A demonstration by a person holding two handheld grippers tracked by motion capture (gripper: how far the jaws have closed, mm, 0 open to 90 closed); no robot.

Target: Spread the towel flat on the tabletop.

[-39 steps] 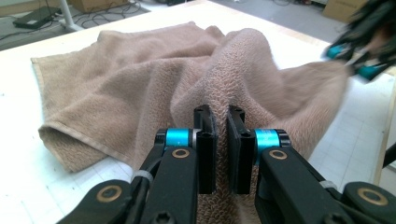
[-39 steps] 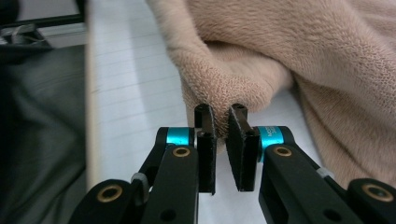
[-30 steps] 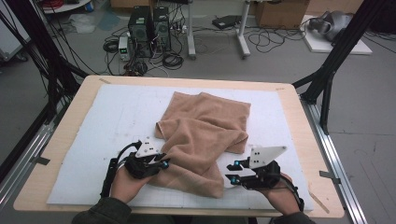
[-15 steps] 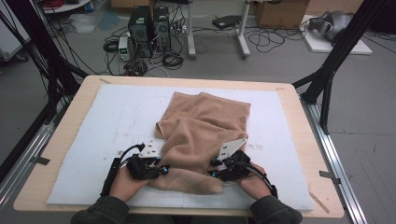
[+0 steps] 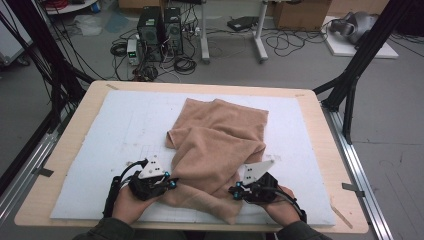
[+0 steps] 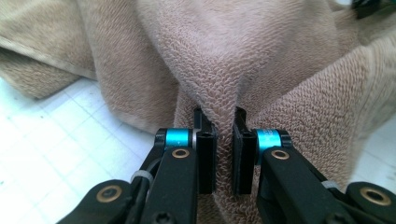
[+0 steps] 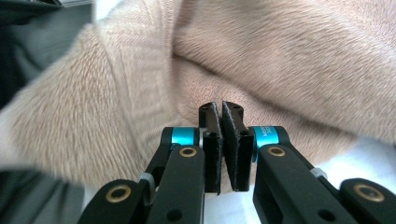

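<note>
Overhead forward-down — gripper views close on towel (image 6: 261,60)

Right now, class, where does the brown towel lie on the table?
In the high view the brown towel lies crumpled mid-table on the white mat, its near edge between the left tongs and right tongs.

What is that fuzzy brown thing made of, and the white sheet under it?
The crumpled tan towel looks like terry cloth, probably cotton: tiny loops cover it. The white gridded mat seems to be matte foam or paper board; its scuffed, dull face leaves that open.
</note>
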